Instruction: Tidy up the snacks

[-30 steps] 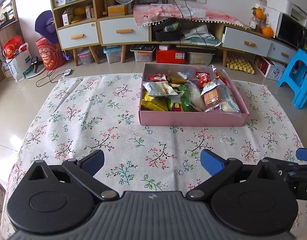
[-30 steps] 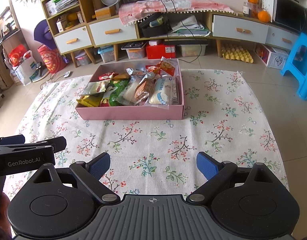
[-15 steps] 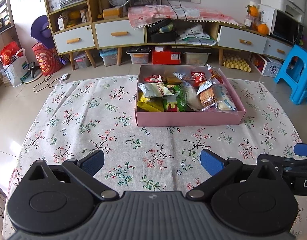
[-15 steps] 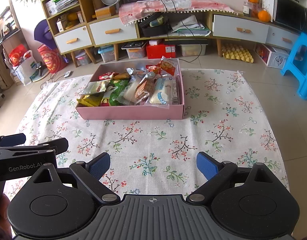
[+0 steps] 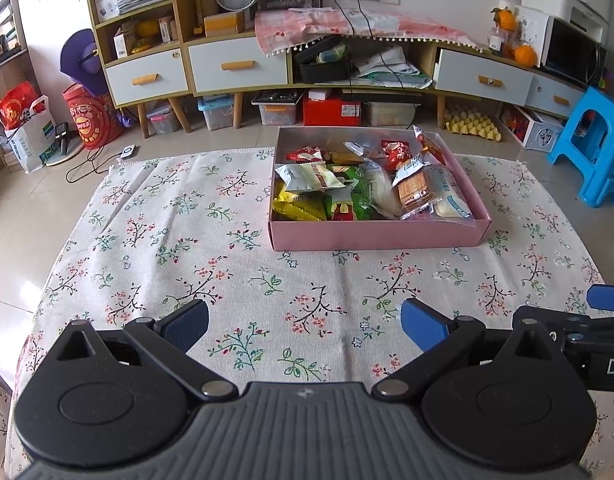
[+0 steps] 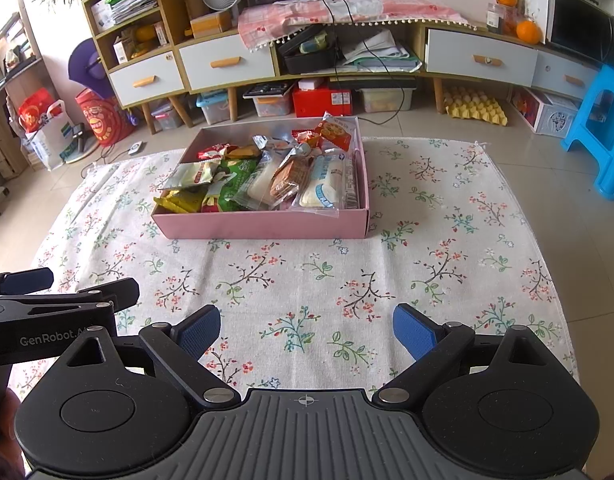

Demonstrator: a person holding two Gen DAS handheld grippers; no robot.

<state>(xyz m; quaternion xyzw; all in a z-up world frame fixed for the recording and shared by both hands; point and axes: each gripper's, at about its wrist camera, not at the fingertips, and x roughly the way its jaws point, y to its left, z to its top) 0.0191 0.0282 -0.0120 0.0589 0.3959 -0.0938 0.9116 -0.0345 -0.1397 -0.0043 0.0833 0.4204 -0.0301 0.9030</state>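
Nearest, the left hand-held gripper hangs low over the near edge of the table, its blue pads spread wide apart with nothing between them. Just beside it on the right, the right hand-held gripper sits at the same height, its jaws likewise standing wide and empty; both point straight ahead across the floral cloth. From the right wrist view the side of the left tool reads "GenRobot.A", the rest cut off; from the left wrist view only "D" and part of another letter show on the right tool. A bit of the person's hand shows at the lower left corner, wrapped round the left tool's handle.

Well apart from both tools, past the middle of the table towards its far edge, lies a shallow pink box. It is crowded with wrapped snacks: yellow and green packets at its near left, a white pouch above them, clear-wrapped biscuits and pale rolls to the right, red wrappers at the back. Their print is too small to read.

Beyond the table stands a long low cabinet with white drawers.
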